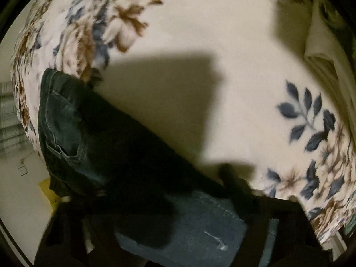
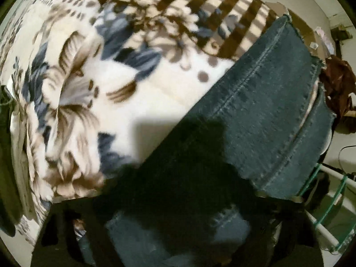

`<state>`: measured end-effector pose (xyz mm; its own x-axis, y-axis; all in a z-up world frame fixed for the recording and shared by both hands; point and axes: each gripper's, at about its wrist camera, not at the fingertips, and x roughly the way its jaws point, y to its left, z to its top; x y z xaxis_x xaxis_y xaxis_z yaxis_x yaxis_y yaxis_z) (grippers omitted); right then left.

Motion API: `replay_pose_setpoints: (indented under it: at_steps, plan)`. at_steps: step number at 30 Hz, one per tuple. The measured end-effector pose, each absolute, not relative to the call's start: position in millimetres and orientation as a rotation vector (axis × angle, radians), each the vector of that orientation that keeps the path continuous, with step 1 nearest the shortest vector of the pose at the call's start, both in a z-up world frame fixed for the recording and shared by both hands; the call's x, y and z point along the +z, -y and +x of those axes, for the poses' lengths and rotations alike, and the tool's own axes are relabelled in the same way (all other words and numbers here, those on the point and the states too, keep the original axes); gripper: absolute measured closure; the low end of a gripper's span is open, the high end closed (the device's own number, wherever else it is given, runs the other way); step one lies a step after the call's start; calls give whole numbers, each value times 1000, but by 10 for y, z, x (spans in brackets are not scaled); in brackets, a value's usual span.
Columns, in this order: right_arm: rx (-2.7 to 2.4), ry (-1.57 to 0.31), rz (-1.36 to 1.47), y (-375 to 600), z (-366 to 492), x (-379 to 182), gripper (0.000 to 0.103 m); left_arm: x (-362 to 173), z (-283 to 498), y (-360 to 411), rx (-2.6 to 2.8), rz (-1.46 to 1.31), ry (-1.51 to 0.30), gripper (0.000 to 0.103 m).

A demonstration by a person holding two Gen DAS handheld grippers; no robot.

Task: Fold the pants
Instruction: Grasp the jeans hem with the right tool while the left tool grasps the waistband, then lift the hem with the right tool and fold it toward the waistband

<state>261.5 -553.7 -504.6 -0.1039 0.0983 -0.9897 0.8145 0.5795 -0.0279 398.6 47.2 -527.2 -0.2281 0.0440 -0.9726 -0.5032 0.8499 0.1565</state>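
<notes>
Denim, dark blue-green, heavy weave: the jeans (image 1: 89, 138) lie on a bed under a floral fleece blanket (image 1: 222, 33).

Left wrist view. I see the waist end with a stitched back pocket (image 1: 63, 133) toward the left, over the blanket's edge. The cloth runs down right into my left tool (image 1: 178, 233), where a lit band of denim sits between the dark finger frames. The tool looks closed on that fold, though shadow hides the fingertips, so I judge this and do not read it directly. Folded pale cloth (image 1: 322, 51) lies at the far right. The tool angles down onto the bed from above, tilted so that the blanket edge slants across the frame.

Right wrist view. I see the leg ends with frayed raw hems (image 2: 311, 71) up right, one leg stacked on the other, side seam (image 2: 244, 82) running diagonally. The denim passes down into my right tool (image 2: 178, 233); it appears clamped on the cloth, but the tips are again lost in shadow. Brown checked bedding (image 2: 200, 4) lies beyond the blanket; a brown garment (image 2: 338, 84) sits off the bed at right.

Handling, as I judge it: jeans are limp yet weighty, not slippery, not fragile. They will sag between two holds and drag on fleece. Best hold is at thick points: seam, hem or waistband.
</notes>
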Motion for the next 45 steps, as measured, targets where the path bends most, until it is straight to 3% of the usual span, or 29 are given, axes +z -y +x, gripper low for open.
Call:
replay_pose_setpoints:
  at_steps: [1, 2, 3, 5, 6, 13, 20, 22, 23, 24, 27, 32, 33, 35, 39, 45]
  plan:
    - [-721, -1576, 788, 5526, 2611, -5081, 59, -5193, 3918, -446, 523, -352, -1707, 63]
    - [-716, -1565, 785, 5514, 2606, -5119, 75, -5124, 3855, -426, 515, -351, -1684, 76]
    - [-706, -1551, 784, 5499, 2592, -5139, 89, -5021, 3766, -394, 507, -346, -1657, 80]
    - [-686, -1526, 775, 5469, 2536, -5130, 101, -4809, 3576, -360, 483, -365, -1607, 88]
    - [-681, -1518, 769, 5455, 2490, -5095, 102, -4703, 3489, -349, 470, -371, -1584, 89]
    - [-608, -1424, 733, 5291, 1731, -4716, 103, -3804, 2251, -128, 349, -354, -1448, 94]
    - [-509, -1422, 863, 5304, 1081, -4579, 100, -3845, 1089, 14, 337, -376, -1527, 95]
    - [-440, -1371, 962, 5451, 1022, -4592, 83, -3995, 960, -33, 350, -410, -1550, 95]
    - [-424, -1358, 982, 5586, 981, -4522, 58, -4057, 940, -63, 354, -420, -1553, 95]
    - [-415, -1337, 999, 5605, 1000, -4539, 48, -4077, 861, -31, 356, -422, -1556, 95]
    - [-381, -1299, 1027, 5684, 1184, -4562, 42, -4200, 855, -14, 354, -414, -1549, 95]
    - [-455, -1361, 964, 5725, 1885, -4913, 42, -4246, 853, 13, 350, -411, -1540, 95]
    - [-468, -1374, 954, 5722, 1965, -4986, 56, -4240, 834, 28, 348, -409, -1540, 95]
    - [-518, -1394, 887, 5706, 2084, -5069, 98, -4238, 805, 10, 342, -403, -1538, 95]
    - [-538, -1355, 862, 5738, 1817, -4899, 99, -4323, 944, -69, 333, -393, -1532, 95]
    - [-588, -1342, 877, 5838, 601, -4709, 101, -4407, 778, -175, 330, -332, -1572, 95]
